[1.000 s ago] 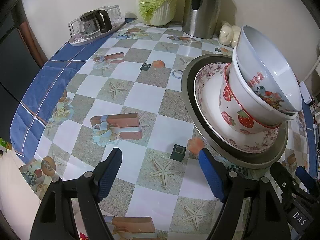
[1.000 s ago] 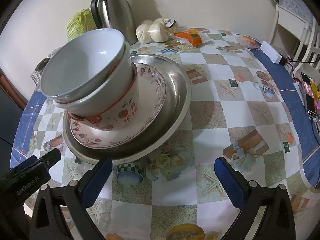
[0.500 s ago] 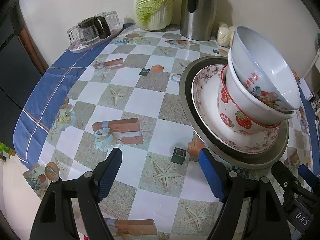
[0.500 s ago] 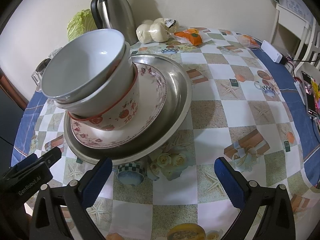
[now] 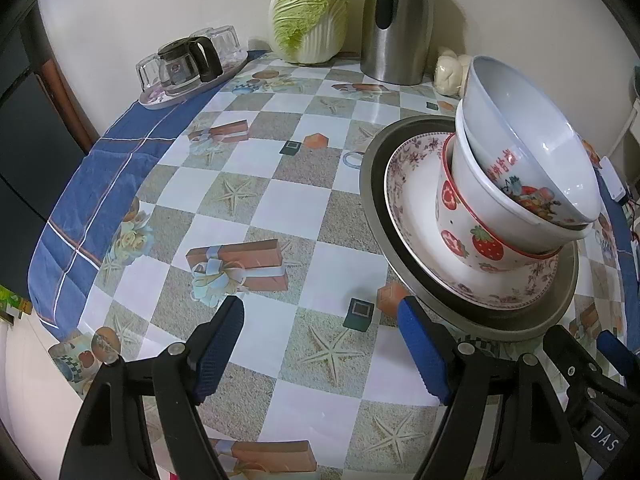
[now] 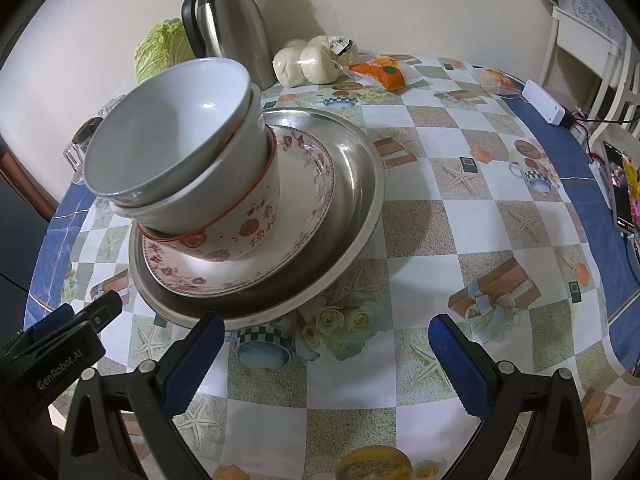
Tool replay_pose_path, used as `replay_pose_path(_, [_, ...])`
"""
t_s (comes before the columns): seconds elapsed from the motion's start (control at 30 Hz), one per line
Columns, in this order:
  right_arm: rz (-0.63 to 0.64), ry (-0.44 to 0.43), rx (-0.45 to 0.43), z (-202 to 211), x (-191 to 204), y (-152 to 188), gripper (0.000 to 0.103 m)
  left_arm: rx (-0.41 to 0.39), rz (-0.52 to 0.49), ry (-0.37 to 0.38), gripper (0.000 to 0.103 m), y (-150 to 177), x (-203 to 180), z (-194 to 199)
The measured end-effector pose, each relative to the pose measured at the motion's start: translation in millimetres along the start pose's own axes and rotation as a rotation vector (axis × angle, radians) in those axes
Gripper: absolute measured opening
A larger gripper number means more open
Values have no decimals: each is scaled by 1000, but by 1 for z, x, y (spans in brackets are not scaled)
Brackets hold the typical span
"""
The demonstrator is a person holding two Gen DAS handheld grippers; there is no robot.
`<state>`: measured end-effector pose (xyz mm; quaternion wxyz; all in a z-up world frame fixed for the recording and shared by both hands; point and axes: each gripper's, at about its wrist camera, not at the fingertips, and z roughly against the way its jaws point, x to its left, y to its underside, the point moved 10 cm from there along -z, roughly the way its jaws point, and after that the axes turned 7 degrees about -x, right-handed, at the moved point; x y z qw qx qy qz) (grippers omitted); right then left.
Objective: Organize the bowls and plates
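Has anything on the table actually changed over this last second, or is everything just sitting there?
Nothing visibly changed. The left gripper and right gripper hover open and empty over the tablecloth, as before, with nothing taken hold of or let go. The three nested bowls remain tilted on the floral plate inside the metal plate.

From my remote seat, the tilted white top bowl [image 6: 160, 140] hides most of the glass cups on the clear tray [image 6: 90, 136], the steel jug's [image 5: 400, 20] lid is cropped by the frame, and red characters on the strawberry-print bowl [image 6: 256, 224] are too small to read.
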<state>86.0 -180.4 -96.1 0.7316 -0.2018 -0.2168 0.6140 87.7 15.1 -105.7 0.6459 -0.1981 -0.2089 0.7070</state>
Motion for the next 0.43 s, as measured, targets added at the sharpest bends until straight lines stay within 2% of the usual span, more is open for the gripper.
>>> replay_pose_path(0.17, [0,-1,0,0,0,0,103,-24,-27,-16,80,0,-2,4])
replay_pose_path(0.33, [0,0,0,0,0,0,103,-8,-22,27,80,0,-7,2])
replay_pose_path(0.43, [-1,0,0,0,0,0,103,-2,-18,26,80,0,-6,1])
